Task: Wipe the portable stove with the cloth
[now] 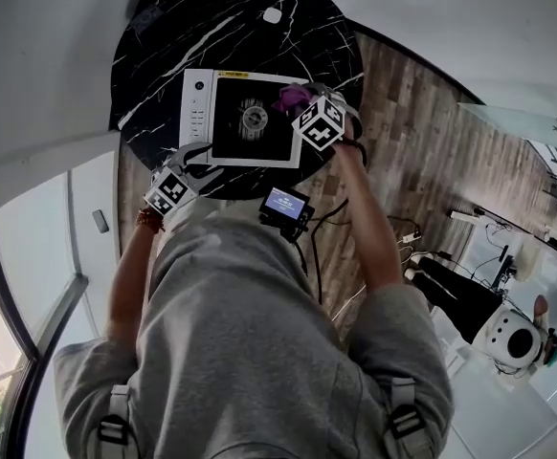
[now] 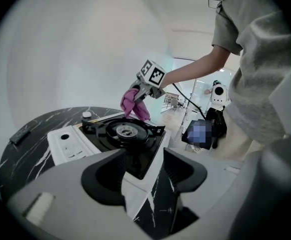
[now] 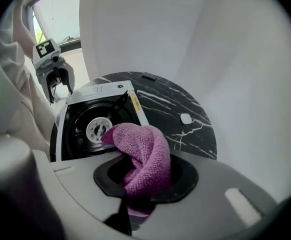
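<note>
- Head view: the portable stove [image 1: 226, 132] is sitting on a round black marble table [image 1: 211, 27]. The right gripper [image 1: 300, 103] is hovering over the stove's right rim, clenching the purple cloth [image 1: 291, 97]. The left gripper [image 1: 194, 157] is reaching toward the stove's near left corner.
- Left gripper view: the left gripper [image 2: 144, 165] is standing released, with its jaws wide apart. The near corner of the stove [image 2: 144, 149] is showing in the gap, but nothing is pressing on the pads. Beyond the burner [image 2: 127, 130], the cloth [image 2: 134, 105] is dangling from the right gripper [image 2: 139, 93] just above the stove's far side, apparently not touching it.
- Right gripper view: the right gripper [image 3: 145, 184] is pinching the cloth [image 3: 143, 154] tight. The fabric is bunching up out of the jaws and folding over, hiding part of the stove [image 3: 93, 126]. The left gripper [image 3: 59, 84] is hanging open at the stove's far corner.
- Handling, as a judgement: the cloth is looking soft, light and limp, so it will be draping and dragging rather than pushing. A bunched grip near its middle, as here, is leaving a loose pad for wiping. The stove is looking rigid and fairly light, so it may be sliding on the smooth marble. Bracing it at a corner or at the white control panel [image 1: 198, 113], away from the raised burner supports, seems the sensible hold.
</note>
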Demonstrator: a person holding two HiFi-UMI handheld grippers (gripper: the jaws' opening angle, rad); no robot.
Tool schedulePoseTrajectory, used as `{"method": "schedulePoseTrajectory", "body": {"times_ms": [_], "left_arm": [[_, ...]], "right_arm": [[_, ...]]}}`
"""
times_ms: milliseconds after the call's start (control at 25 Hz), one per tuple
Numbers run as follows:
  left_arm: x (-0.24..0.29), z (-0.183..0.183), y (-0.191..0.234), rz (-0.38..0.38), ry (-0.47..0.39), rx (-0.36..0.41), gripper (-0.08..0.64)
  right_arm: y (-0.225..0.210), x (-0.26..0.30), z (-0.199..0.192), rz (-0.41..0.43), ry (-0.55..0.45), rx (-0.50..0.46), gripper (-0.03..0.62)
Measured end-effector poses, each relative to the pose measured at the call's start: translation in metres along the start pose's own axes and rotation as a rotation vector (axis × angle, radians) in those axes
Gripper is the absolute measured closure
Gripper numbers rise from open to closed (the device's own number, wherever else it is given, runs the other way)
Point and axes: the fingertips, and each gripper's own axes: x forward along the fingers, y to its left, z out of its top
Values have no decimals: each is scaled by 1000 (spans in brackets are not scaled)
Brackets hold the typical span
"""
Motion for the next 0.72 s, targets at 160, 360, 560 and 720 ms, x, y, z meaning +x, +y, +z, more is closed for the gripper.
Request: {"method": "schedulePoseTrajectory", "body": {"times_ms": [160,360,560,720], "left_arm": [[-13,-22,22,113,21,48,333],[-15,-43,19,116,66,34,333],[-20,-61,13,127,85,37,323],[-21,-65,12,124,66,21,309]], "right_arm": [[-15,23,29,10,42,-100,491],[2,63,22,106,176,-196,492],[13,72,45,142,161,-234,499],[29,82,79,152,131,-281,502]]}}
